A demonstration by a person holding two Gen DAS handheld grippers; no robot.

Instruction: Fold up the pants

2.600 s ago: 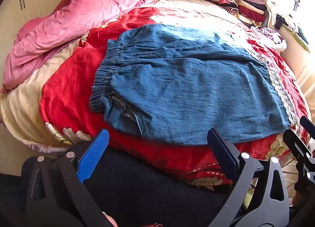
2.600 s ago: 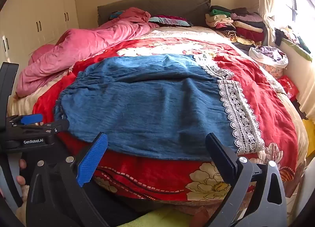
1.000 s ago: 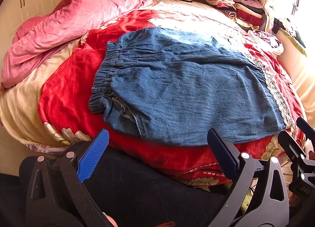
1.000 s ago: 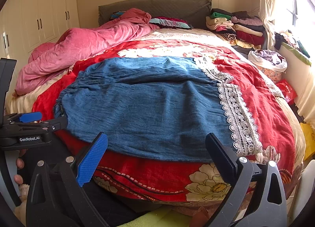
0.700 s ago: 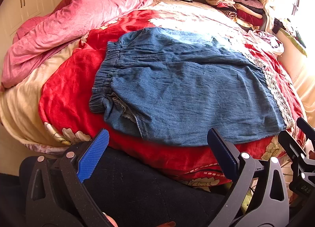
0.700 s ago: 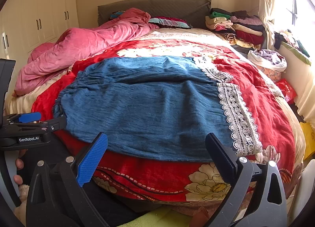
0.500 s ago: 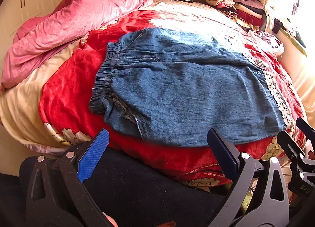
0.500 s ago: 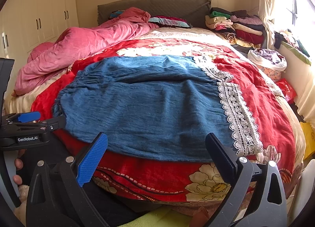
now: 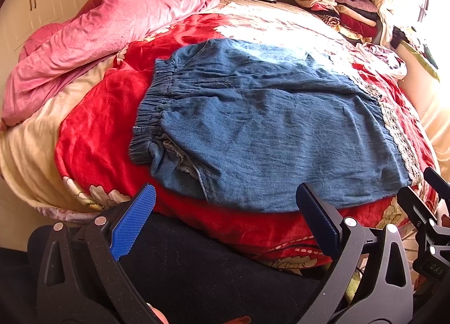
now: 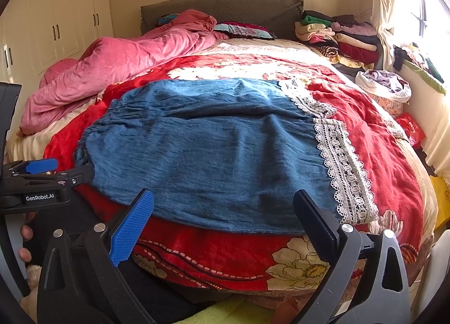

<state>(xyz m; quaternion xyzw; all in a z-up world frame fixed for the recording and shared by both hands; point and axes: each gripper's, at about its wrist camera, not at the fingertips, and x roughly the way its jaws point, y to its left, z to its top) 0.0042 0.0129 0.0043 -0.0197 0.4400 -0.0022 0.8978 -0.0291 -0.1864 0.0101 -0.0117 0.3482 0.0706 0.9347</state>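
A: While both of your grippers hang short of the bed, look at how the pants [image 9: 267, 133] lie: spread flat across the red quilt [image 9: 92, 127], elastic waistband [image 9: 153, 110] to your left, lace-trimmed hems [image 10: 343, 163] to your right, one leg beside the other.

B: And the grippers themselves?

A: Your left gripper [image 9: 225, 211] is spread wide with nothing between its fingers; your right gripper [image 10: 225, 211] is the same. Neither touches cloth.

B: So how should you start?

A: I'd judge the first fold is not yet begun. Take the near edge with both: left close to the waistband corner, right close to the lace. Pinch only the denim, not the quilt beneath, lift evenly, and carry it over to the far edge so the legs stack.

B: Anything you can't see?

A: The near waistband corner is bunched and turned under, so its layers are hard to read. The far leg's edge blurs in window glare, and your own dark clothing hides the bed's front edge below.
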